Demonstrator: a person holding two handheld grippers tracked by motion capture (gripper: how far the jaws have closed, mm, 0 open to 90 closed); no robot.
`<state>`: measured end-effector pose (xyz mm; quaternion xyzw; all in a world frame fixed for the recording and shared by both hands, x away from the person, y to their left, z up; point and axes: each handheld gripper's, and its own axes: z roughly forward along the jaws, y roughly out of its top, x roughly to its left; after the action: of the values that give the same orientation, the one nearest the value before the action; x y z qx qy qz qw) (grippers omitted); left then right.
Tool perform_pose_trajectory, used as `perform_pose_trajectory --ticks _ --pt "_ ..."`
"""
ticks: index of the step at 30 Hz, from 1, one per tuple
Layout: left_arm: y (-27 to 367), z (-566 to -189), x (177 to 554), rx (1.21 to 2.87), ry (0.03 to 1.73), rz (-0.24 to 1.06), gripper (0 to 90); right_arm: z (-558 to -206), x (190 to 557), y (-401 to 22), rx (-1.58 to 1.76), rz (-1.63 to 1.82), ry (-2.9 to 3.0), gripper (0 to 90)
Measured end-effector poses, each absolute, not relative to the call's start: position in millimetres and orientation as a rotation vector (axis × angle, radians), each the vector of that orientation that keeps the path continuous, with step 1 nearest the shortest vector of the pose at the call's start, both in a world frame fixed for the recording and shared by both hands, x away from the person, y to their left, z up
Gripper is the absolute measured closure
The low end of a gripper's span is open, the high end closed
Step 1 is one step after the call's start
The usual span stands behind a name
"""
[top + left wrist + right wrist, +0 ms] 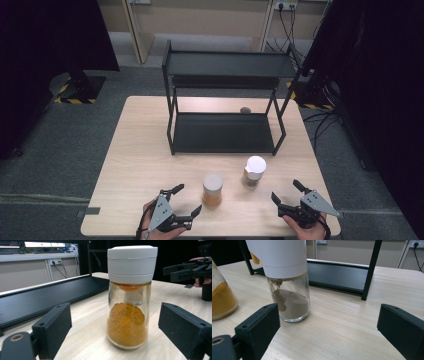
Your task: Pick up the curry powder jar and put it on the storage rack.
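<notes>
- Left gripper (184,200): jaws spread, empty, just beside the orange-powder jar (212,190).
- Right gripper (286,192): jaws spread, empty, near the brown-powder jar (254,172).
- Both jars upright on the surface (145,150).

2 spice jars (212,190) (254,171), 1 black rack (225,132), 2 grippers (186,200) (286,192).

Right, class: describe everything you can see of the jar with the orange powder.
The orange-powder jar is clear glass with a white stepped cap. About half full, it stands upright on the wooden table before the black rack. The open left gripper faces it, jaws apart and not touching. Nothing but the table touches it.
</notes>
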<state>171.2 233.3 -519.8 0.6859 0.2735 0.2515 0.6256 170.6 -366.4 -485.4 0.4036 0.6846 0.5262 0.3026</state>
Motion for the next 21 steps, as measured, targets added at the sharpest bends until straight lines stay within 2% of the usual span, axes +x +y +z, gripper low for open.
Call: perform_pose_trajectory --ticks 21 --pt "211.5 -505.4 186.3 1.552 0.548 0.55 12.1 -483.1 172.9 -366.0 1.076 1.387 1.831 4.6"
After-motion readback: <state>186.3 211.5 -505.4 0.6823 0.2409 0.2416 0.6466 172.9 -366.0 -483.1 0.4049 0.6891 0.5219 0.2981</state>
